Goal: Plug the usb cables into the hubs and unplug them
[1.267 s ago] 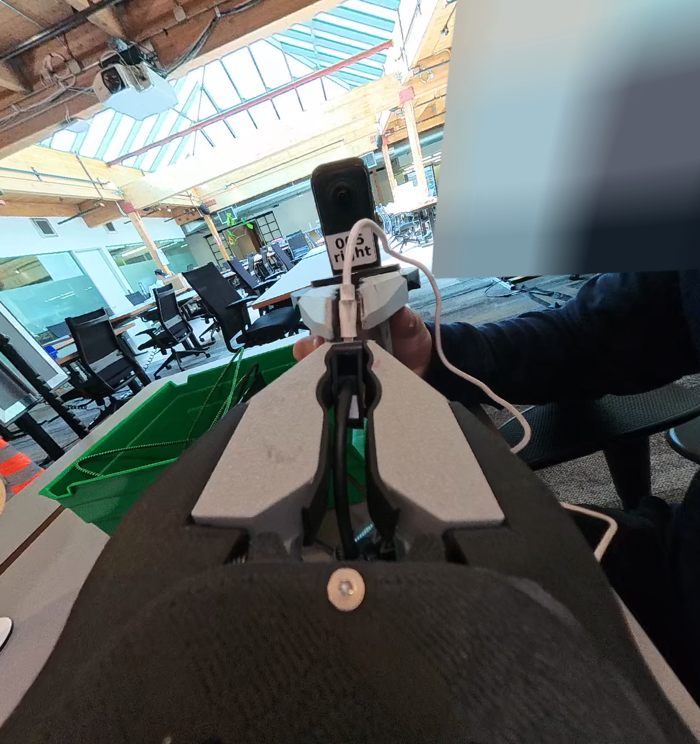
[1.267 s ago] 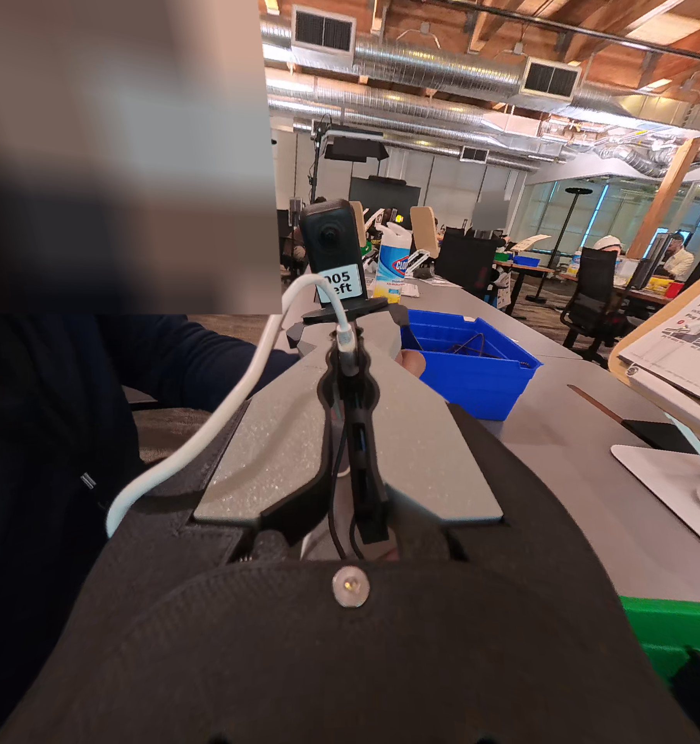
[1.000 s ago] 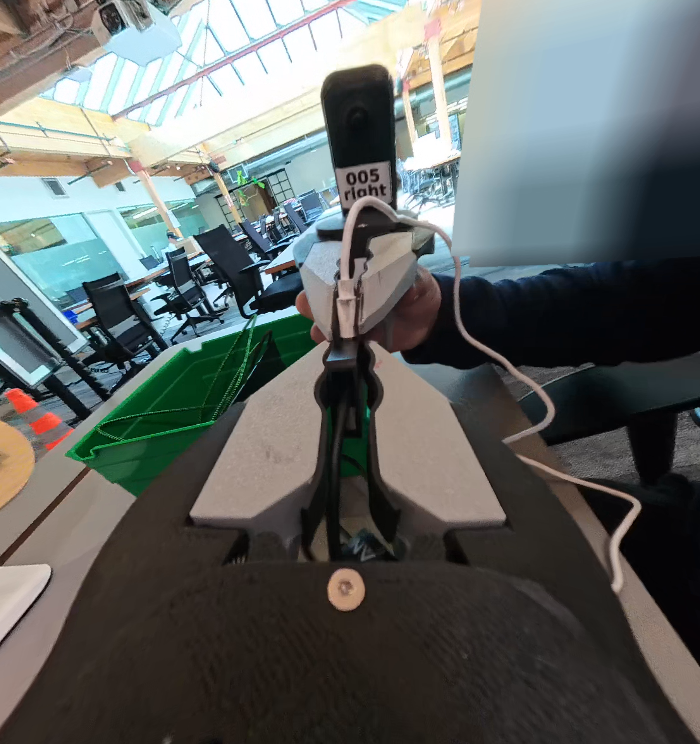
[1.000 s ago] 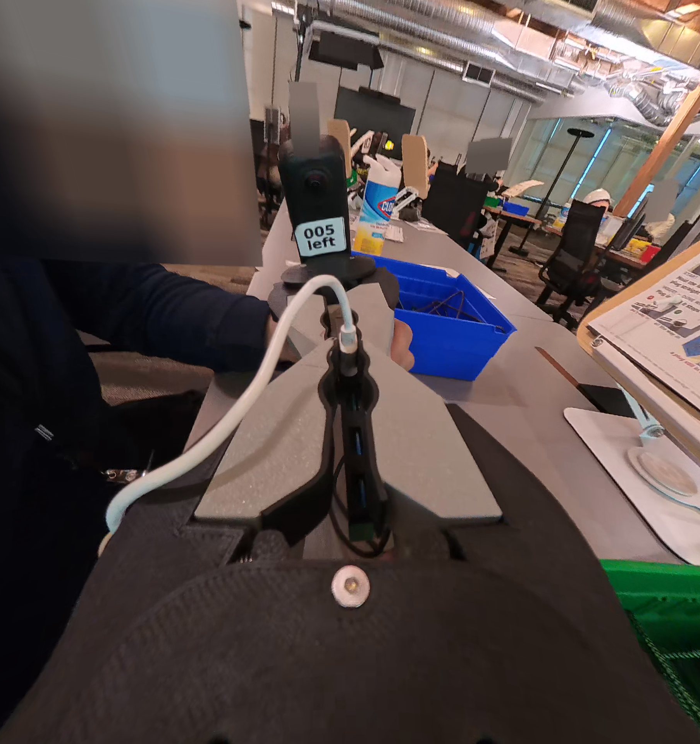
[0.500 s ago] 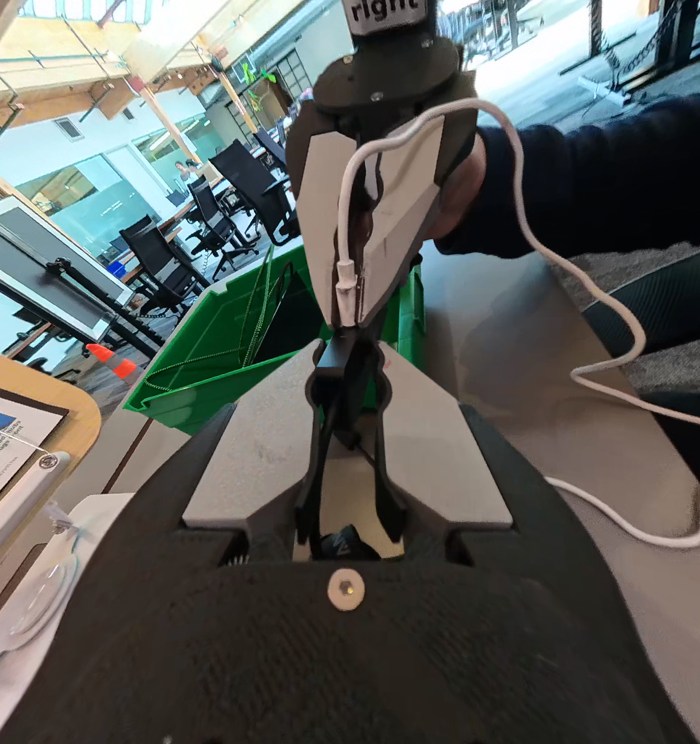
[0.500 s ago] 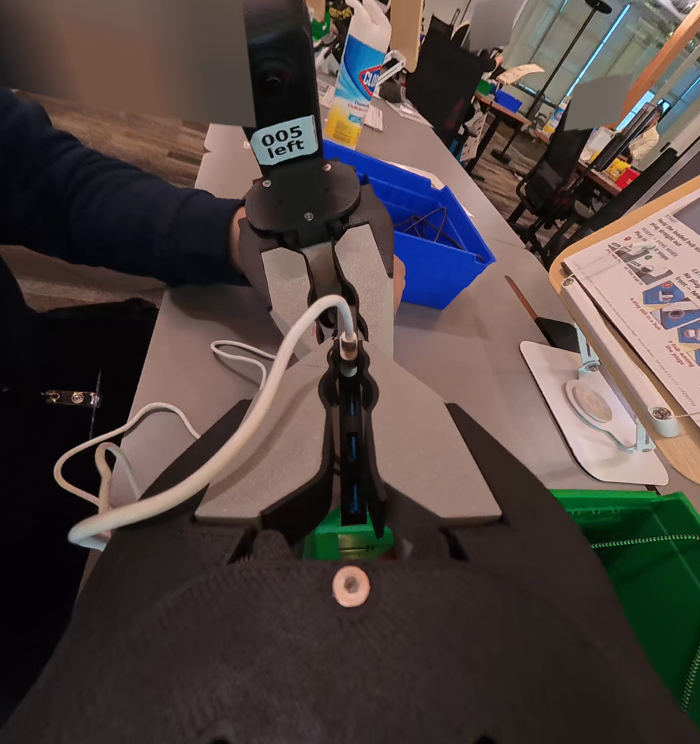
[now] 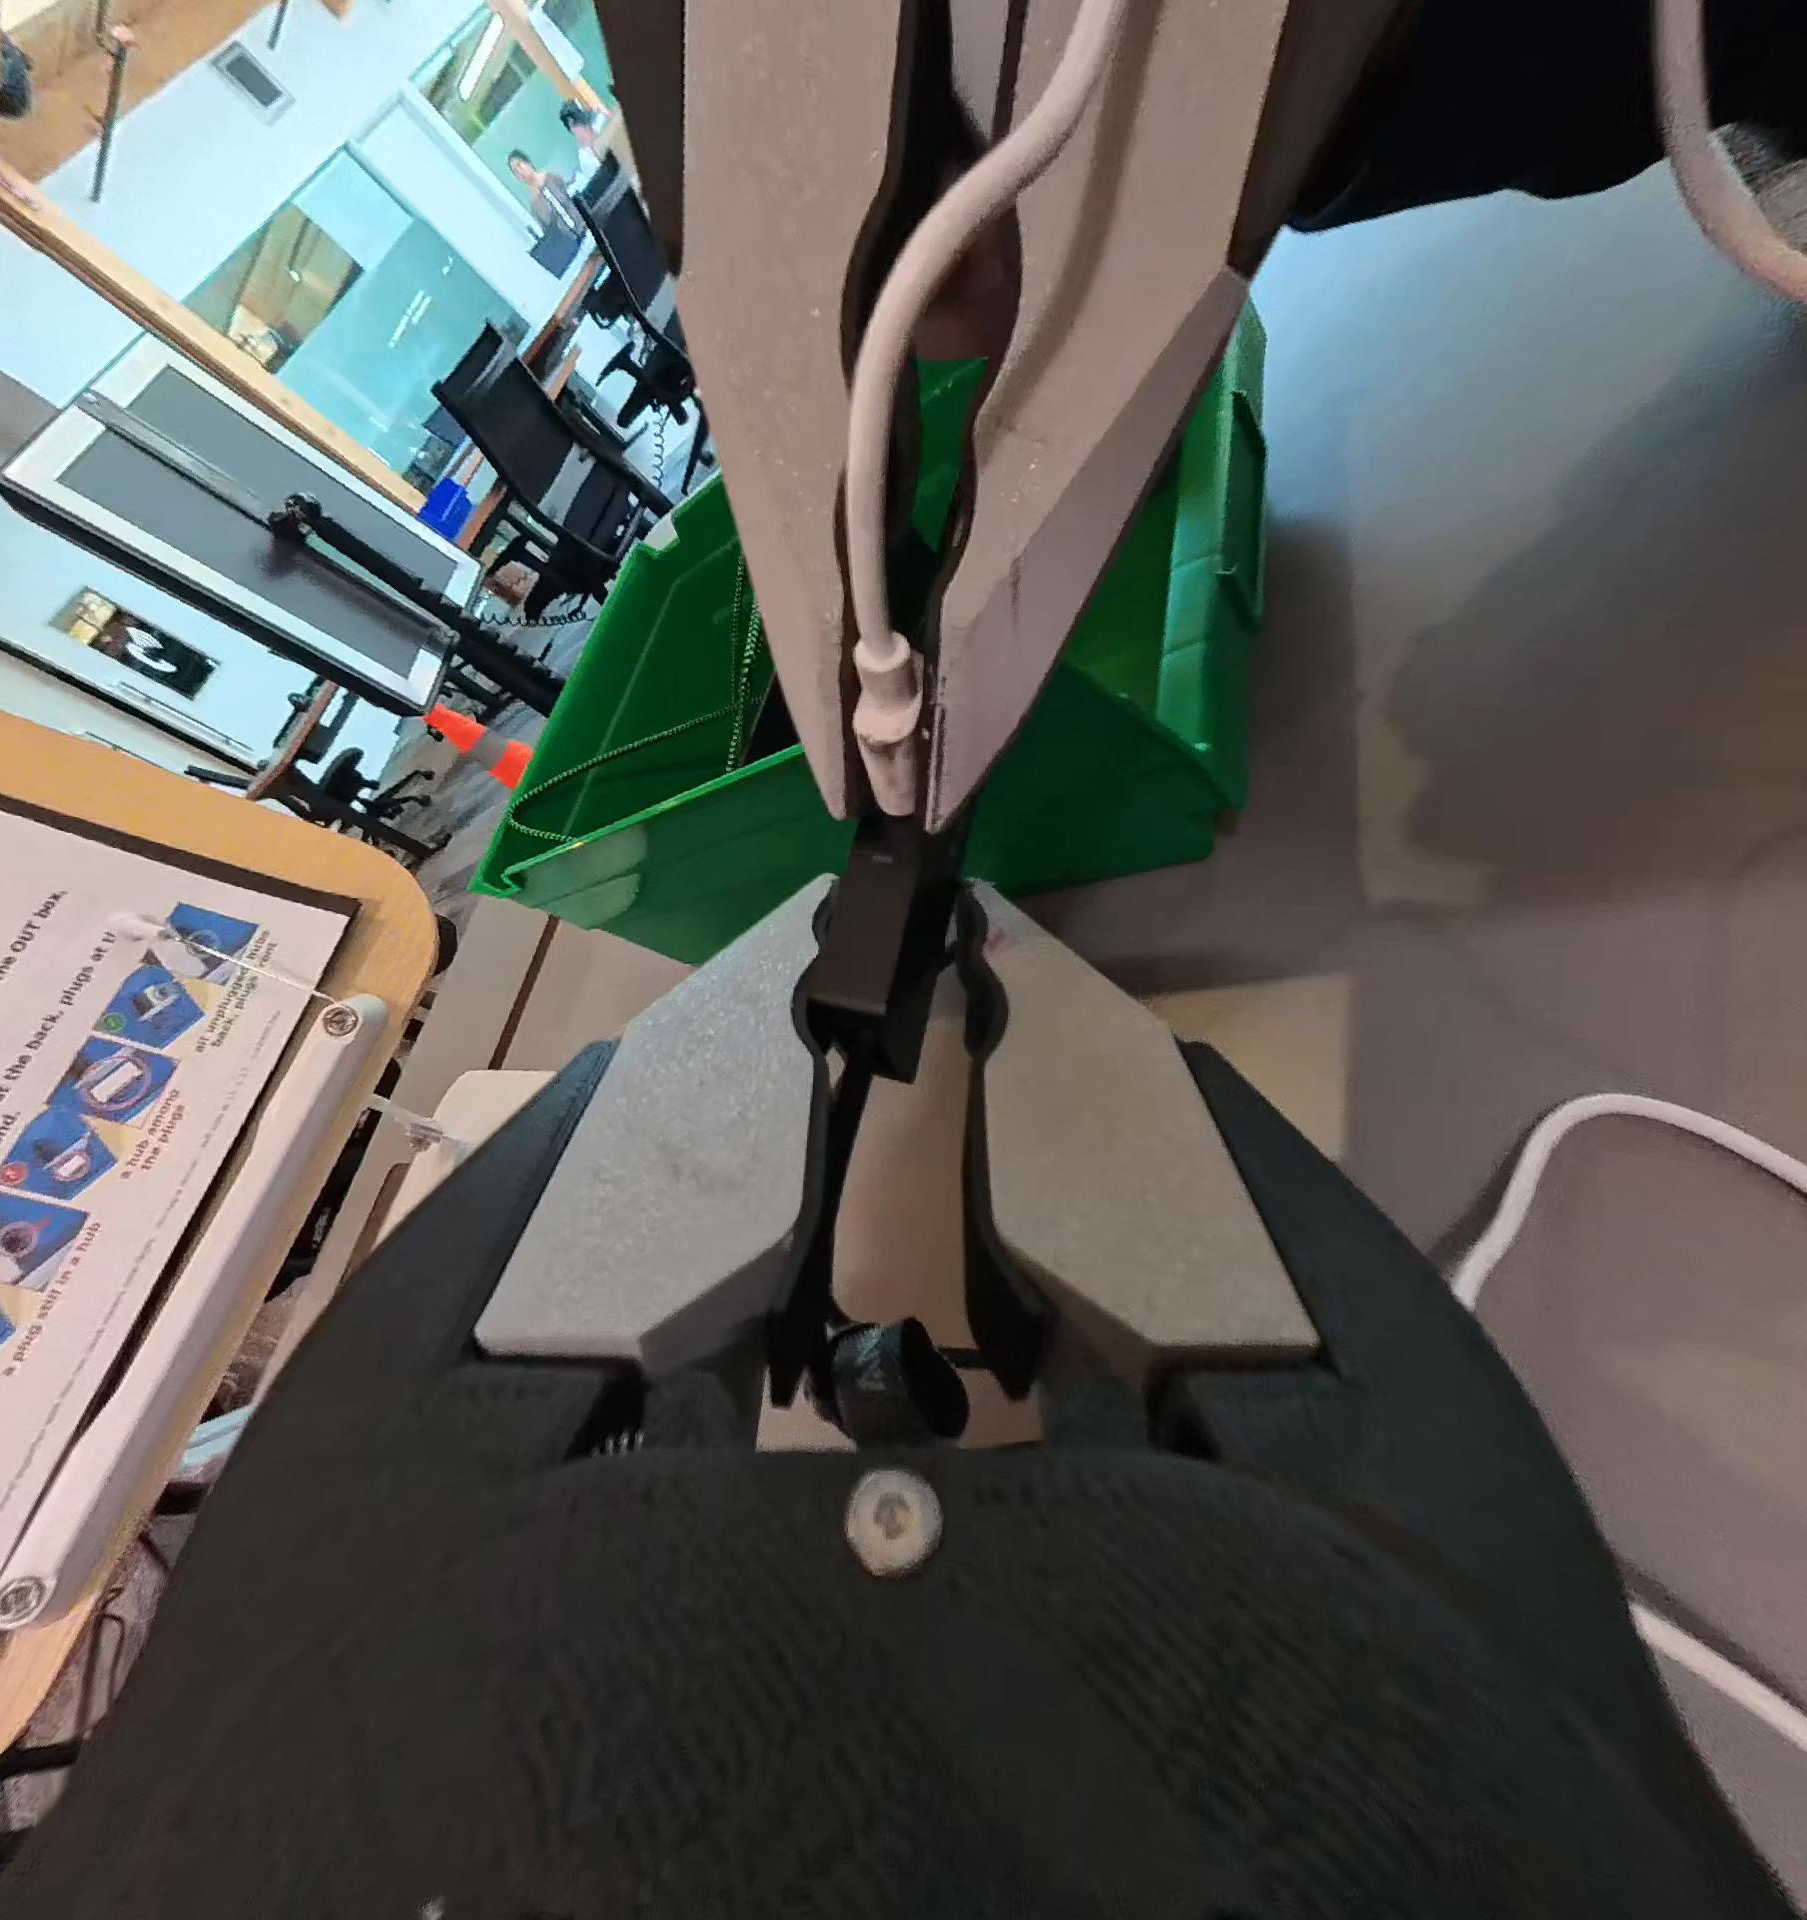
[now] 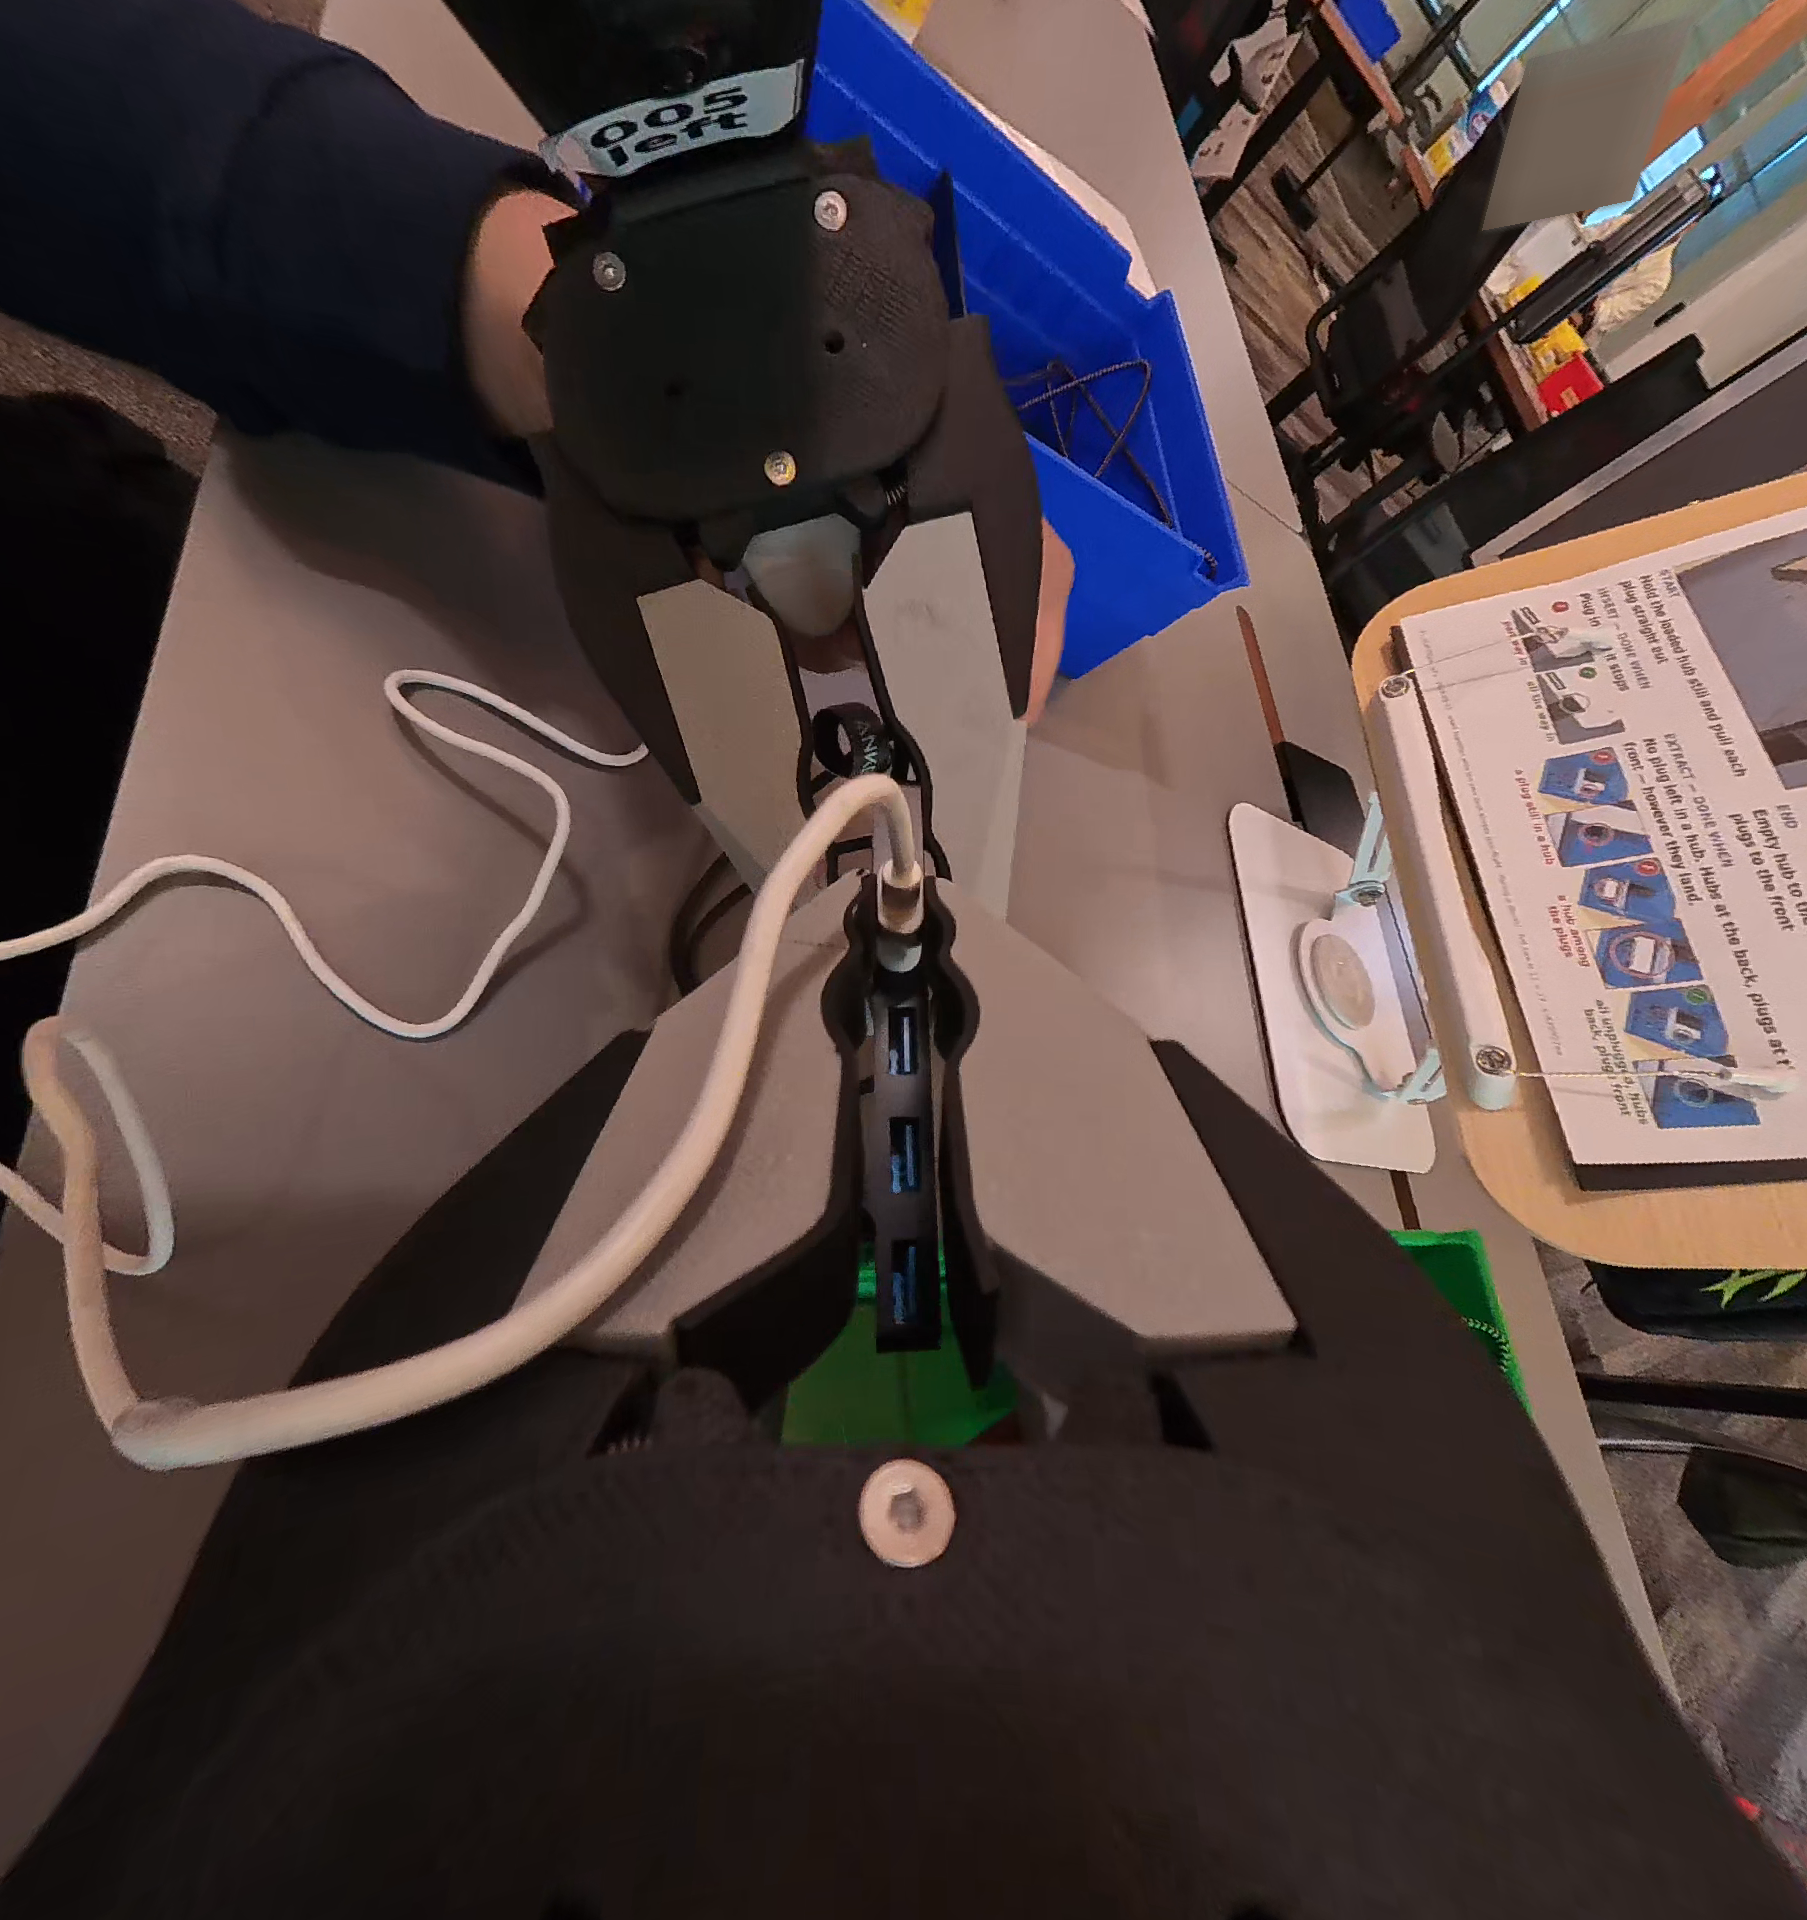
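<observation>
My left gripper (image 7: 894, 920) is shut on one end of a black USB hub (image 7: 868, 966). The hub's thin black lead and strap hang between its fingers. My right gripper (image 8: 899, 920) is shut on the white USB plug (image 8: 897, 904) of a white cable (image 8: 525, 1340). The two grippers meet tip to tip over the grey table (image 8: 307, 1091). In the left wrist view the right gripper (image 7: 888, 810) comes down from above with the plug (image 7: 886, 707) right at the hub's end. The hub (image 8: 904, 1143) shows its blue ports between my right fingers. I cannot tell how deep the plug sits.
A green bin (image 7: 1117, 748) stands just behind the grippers. A blue bin (image 8: 1075, 343) holding thin dark cables is behind the left gripper (image 8: 857, 831). A wooden board with an instruction sheet (image 8: 1657, 883) and a white stand base (image 8: 1325, 987) are at the right. Slack cable loops lie at the left (image 8: 442, 997). About 4 centimetres separates my left fingertips from my right.
Both grippers have tilted down toward the table and moved closer together, so the other gripper fills more of each view. Both stay shut on the hub and the plug.
</observation>
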Available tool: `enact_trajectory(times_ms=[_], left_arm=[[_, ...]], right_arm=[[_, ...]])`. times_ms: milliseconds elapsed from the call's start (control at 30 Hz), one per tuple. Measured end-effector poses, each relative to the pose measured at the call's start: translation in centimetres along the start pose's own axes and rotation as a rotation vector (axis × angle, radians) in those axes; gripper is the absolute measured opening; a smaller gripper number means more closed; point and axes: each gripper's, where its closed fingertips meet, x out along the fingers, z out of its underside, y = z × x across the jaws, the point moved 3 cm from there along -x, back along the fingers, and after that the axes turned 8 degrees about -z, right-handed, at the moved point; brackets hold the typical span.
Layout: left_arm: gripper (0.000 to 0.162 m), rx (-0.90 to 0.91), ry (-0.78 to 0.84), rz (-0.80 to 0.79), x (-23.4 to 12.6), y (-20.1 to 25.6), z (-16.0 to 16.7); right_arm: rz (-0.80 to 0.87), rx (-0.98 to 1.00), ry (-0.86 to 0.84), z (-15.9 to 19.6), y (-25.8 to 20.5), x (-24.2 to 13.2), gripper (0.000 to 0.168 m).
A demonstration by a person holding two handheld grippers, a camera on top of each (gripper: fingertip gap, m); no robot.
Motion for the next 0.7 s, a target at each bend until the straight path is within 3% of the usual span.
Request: enact_trajectory(times_ms=[300, 700], left_arm=[[0.022, 0.088, -0.057, -0.074, 0.2, 0.1, 0.2], [0.009, 0.028, -0.049, 0.028, -1.1, 0.5, -0.4]], right_arm=[[-0.014, -0.032, -0.032, 0.1, -0.1, 0.1, 0.004], [-0.003, -0.199, -0.142, -0.5, -0.9, 0.9, 0.005]])
